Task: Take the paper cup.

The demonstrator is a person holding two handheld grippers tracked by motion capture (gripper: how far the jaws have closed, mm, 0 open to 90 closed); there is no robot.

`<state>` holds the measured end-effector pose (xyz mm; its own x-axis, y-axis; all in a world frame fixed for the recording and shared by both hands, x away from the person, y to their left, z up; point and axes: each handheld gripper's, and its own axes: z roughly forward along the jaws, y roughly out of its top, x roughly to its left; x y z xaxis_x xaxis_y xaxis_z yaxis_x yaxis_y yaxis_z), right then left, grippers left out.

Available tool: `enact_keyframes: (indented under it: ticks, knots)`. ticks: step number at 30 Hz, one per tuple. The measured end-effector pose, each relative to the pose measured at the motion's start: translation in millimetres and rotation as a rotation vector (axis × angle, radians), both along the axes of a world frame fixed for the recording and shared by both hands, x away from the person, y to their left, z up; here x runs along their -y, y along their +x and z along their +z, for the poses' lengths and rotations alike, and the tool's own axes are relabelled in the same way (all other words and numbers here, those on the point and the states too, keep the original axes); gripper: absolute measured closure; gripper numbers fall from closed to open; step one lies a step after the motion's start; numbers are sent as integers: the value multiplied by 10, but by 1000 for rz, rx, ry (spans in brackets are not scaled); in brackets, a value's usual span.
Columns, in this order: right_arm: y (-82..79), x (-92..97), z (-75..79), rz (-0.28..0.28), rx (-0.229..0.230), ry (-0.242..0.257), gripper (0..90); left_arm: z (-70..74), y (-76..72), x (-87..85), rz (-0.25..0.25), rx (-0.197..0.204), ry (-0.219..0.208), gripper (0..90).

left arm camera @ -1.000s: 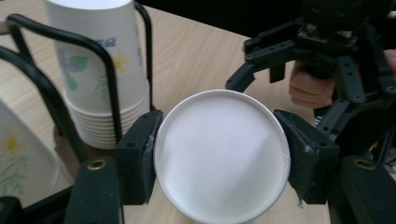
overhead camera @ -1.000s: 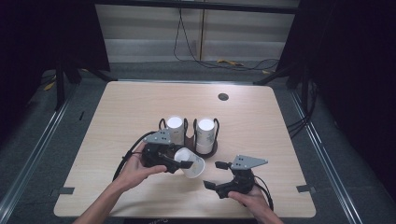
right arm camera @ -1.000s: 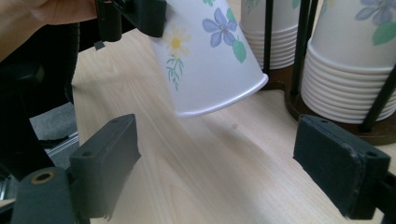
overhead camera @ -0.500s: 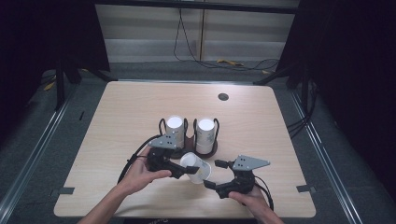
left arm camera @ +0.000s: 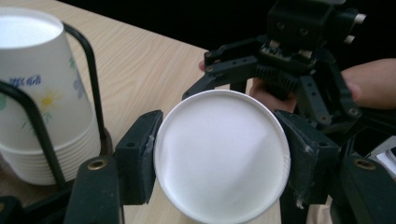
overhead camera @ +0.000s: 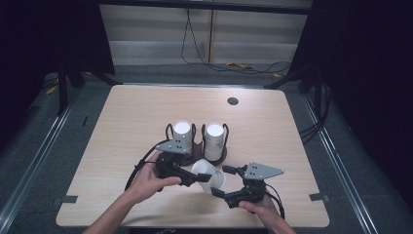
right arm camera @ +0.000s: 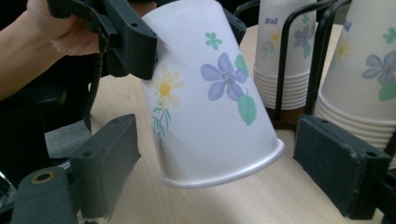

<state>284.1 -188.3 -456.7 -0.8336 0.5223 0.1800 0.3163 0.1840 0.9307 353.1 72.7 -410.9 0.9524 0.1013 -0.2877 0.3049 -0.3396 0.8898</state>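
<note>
Your left hand-held gripper (overhead camera: 195, 176), clamped on the flowered paper cup (overhead camera: 209, 174), has carried it down-frame from the cup rack (overhead camera: 197, 146) into the wide-open jaws of your right hand-held gripper (overhead camera: 225, 182), low centre above the bench (overhead camera: 122, 122), so a handover looks ready.

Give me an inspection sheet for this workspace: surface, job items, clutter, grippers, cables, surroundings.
Surface: light wooden table, small dark round spot near the far edge.
Job's things: flowered paper cup held tilted off the table; two cup stacks upside down in a black wire holder.
Clutter: nothing seen.
Grippers: left gripper shut on the cup near its base; right gripper open, jaws either side of the cup's rim end, pads not touching.
Cables: black cable loops from the left gripper; more cables on the floor beyond.
Surroundings: dark curtains, grey floor.
</note>
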Motion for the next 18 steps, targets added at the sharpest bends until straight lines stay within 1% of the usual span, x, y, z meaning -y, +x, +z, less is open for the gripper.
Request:
enact_keyframes:
  ticks: [1,3,4,5,6,7,9,10,13,18]
  knots:
    - [-1,-2,3,6,-5,1,142,12,-9,0,-5,-11,-15,359]
    - [-14,-4,12,23,-4,15,143,34,-37,5,-7,15,5,359]
    - [-22,-6,18,29,5,20,141,34,-44,10,-16,0,-12,359]
    - [-27,-10,23,39,2,28,143,34,-48,19,-27,-13,-23,359]
    - [-31,-16,25,45,-2,28,143,39,-54,27,-29,-3,-15,359]
    - [-34,-23,24,49,0,30,141,41,-62,40,-28,-2,-11,359]
    - [-31,-37,16,62,-1,28,141,44,-69,55,-43,-8,-20,359]
    - [-32,-38,13,65,-5,34,144,46,-75,61,-41,-5,-15,359]
    - [-26,-27,7,70,-15,49,180,40,-81,65,-45,-12,-20,358]
    - [-13,-8,2,85,-18,50,216,23,-50,46,-51,-27,-22,358]
